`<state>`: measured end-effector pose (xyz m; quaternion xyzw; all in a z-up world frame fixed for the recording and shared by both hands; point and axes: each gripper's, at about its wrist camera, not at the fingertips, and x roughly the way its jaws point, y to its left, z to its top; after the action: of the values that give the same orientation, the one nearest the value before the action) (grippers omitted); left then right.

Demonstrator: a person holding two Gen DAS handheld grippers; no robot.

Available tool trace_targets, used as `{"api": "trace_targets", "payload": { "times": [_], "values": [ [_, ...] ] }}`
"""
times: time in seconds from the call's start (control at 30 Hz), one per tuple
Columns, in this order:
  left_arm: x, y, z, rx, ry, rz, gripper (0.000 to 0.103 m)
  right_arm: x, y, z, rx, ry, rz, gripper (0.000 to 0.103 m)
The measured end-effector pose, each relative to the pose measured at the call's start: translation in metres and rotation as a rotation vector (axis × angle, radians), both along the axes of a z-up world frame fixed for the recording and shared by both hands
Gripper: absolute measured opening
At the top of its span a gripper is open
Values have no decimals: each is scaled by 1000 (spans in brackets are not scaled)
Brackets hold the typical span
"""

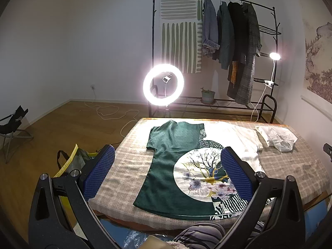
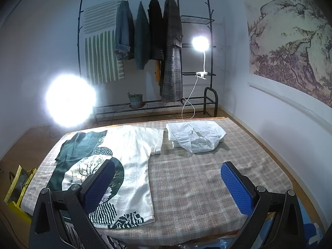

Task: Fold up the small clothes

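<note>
Both hand-held grippers, left and right, hang spread wide, gripping nothing; fingers hide parts of the green-and-white shirt beside the folded white shirt.

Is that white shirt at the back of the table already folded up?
Yes, the white shirt lies as a compact folded bundle on the checked table cover, beside the spread-out green and white T-shirt.

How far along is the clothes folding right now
One piece looks done: the white garment sits folded at the far right of the table. In hand: nothing yet; the left gripper and right gripper are both open and hold nothing. Left: the green and white printed shirt lies spread flat, not yet folded. More clothes may lie below the near table edge, too unclear to tell.
</note>
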<state>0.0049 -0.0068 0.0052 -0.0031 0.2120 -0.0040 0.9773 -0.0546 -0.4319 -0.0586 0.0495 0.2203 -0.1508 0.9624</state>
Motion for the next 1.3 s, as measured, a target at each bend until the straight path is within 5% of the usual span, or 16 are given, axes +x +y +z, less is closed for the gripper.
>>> {"api": "trace_targets", "payload": {
  "times": [1.3],
  "values": [
    [-3, -3, 2, 1, -5, 0, 103, 3, 3, 4, 10, 0, 0, 103]
  ]
}}
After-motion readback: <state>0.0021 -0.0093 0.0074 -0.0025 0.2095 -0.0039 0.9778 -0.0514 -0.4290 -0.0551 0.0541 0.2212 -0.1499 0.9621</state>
